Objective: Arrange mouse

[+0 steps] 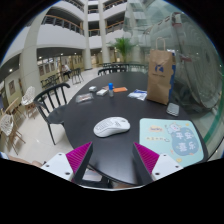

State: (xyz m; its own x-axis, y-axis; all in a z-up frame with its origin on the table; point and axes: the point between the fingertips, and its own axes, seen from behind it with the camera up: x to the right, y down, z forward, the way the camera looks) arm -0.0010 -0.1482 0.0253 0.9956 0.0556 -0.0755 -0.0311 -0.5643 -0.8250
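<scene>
The tool (113,160) is spread wide and holds nothing, its fingers hovering over the near edge of the dark table (75,112). The white mouse (111,126) lies just ahead of them, beside a pale printed mat (172,138). This looks like the approach step. Next the tool should advance and bracket the mouse; the mat is probably its target.

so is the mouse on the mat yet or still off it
Off it. The white mouse rests on the bare black table, beside the mat, just ahead of the open gripper.
</scene>
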